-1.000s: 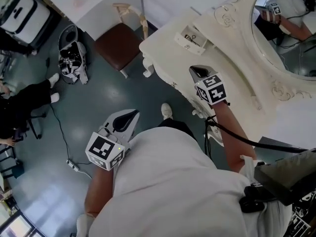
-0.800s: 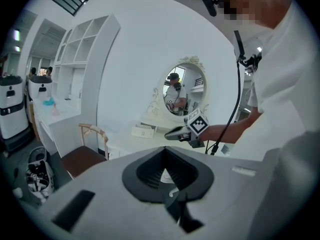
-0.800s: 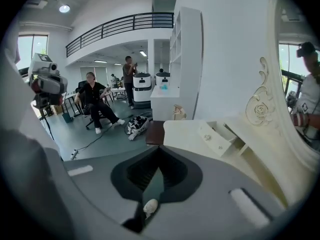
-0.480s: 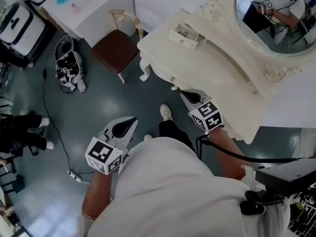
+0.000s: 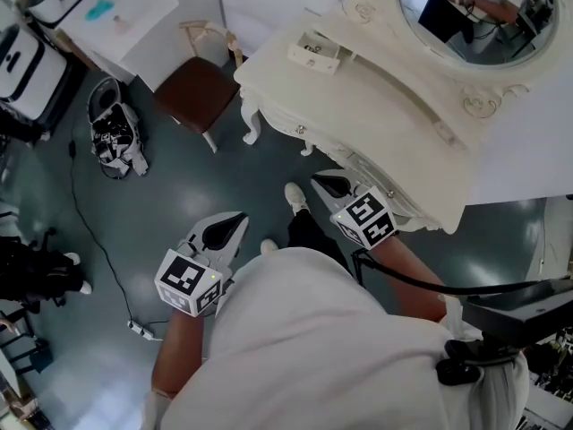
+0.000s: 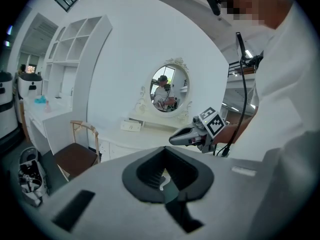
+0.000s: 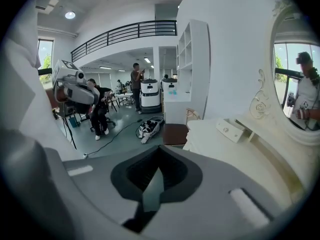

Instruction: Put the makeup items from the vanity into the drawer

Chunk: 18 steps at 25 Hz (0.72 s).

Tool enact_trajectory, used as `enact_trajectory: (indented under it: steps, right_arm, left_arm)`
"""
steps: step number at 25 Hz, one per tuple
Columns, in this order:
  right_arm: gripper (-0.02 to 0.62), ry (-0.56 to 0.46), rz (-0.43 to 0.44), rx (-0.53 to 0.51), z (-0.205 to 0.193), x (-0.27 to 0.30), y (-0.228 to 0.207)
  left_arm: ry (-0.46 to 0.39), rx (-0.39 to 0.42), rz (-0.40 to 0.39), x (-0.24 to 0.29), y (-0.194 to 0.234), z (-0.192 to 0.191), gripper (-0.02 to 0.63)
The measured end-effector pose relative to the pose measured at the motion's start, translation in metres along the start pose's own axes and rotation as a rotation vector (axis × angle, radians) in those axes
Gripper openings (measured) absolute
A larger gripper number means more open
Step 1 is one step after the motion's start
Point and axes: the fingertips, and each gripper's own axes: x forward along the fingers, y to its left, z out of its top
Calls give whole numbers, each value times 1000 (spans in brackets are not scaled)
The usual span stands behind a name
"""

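Both grippers are empty, jaws together: the left gripper hangs over the floor, and the right gripper is just beside the front edge of the vanity. A small drawer sits on the vanity top at the end nearest the chair, well apart from both grippers. Makeup items are too small to make out
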Motion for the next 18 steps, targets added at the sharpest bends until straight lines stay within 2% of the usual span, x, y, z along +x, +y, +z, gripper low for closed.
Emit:
enact_trajectory:
  steps: [10, 18]
  right_arm:
    - [0, -13, 1, -14, -7, -6, 37]
    - [0, -24, 4, -25, -6, -13, 40]
  left_arm:
    - [-4, 1, -2, -22, -11, -21, 2]
    - [-2, 7, -3, -20, -19, -21, 2]
